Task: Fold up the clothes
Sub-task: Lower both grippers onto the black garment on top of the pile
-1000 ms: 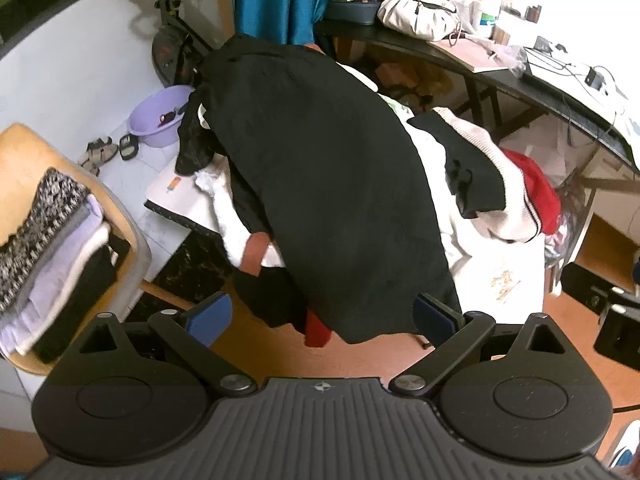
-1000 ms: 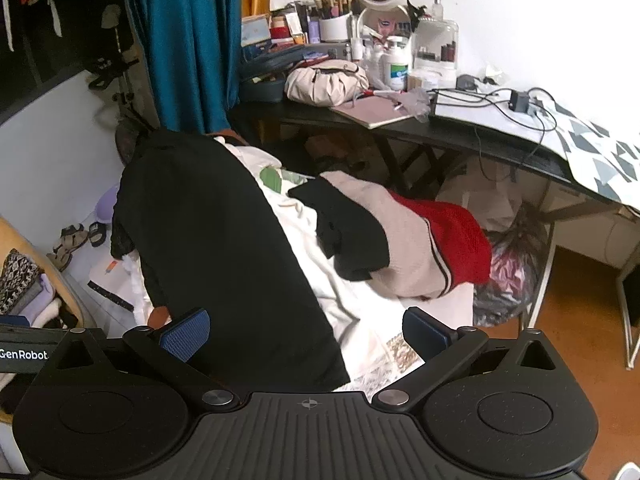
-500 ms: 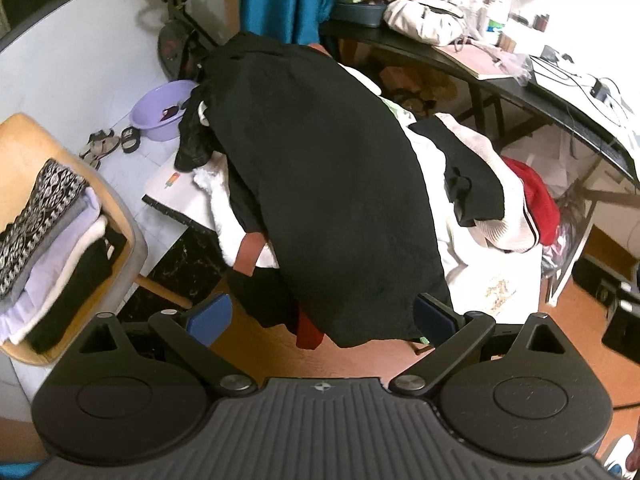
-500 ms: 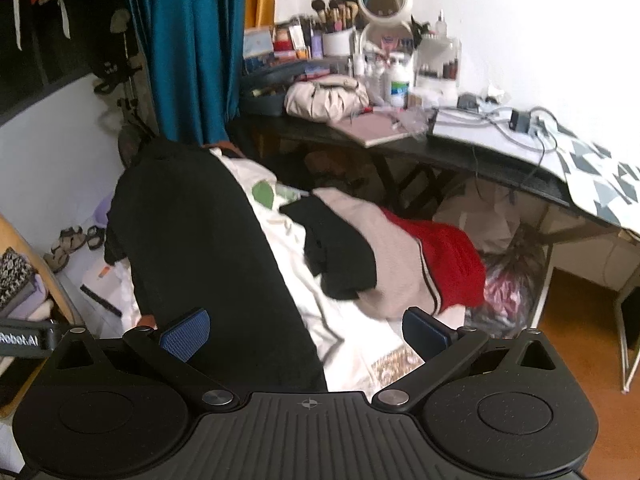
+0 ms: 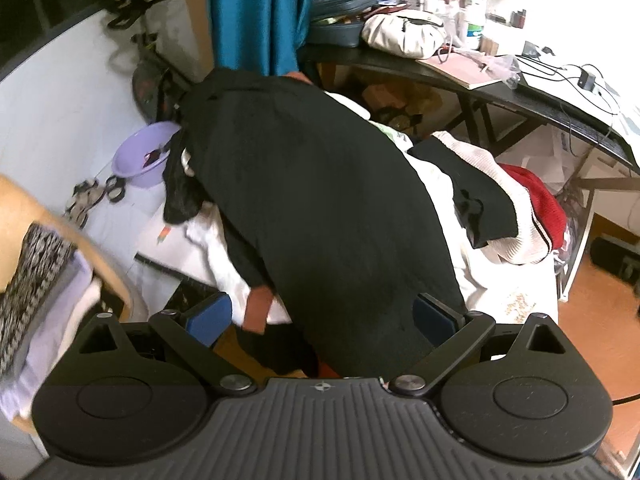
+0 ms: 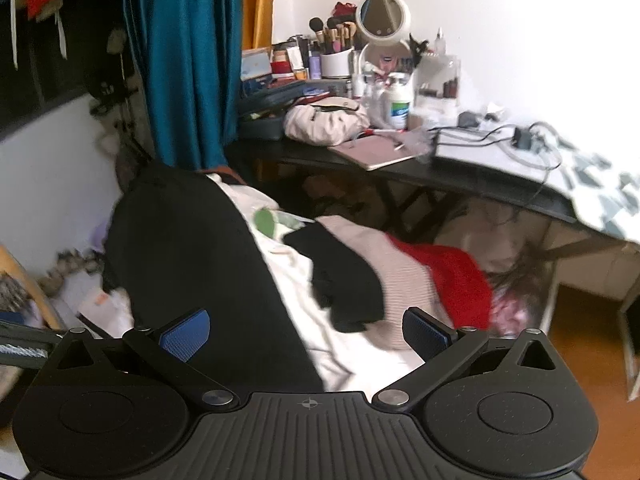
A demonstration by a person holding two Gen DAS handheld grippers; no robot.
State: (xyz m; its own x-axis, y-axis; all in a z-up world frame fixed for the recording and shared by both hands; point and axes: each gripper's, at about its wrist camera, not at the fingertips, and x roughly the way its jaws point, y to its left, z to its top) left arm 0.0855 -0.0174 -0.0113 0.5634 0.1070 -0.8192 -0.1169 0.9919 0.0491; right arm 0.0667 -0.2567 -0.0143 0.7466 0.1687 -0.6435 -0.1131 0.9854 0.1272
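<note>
Both tools gape, empty, above the black garment (image 5: 320,216).

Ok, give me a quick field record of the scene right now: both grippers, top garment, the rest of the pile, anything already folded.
left gripper: open, holding nothing
right gripper: open, holding nothing
top garment: black garment, draped over the pile
rest of pile: white clothes, black-cream-red sweater
folded stack: on wooden chair, left of the pile
desk: cluttered, behind the pile
</note>
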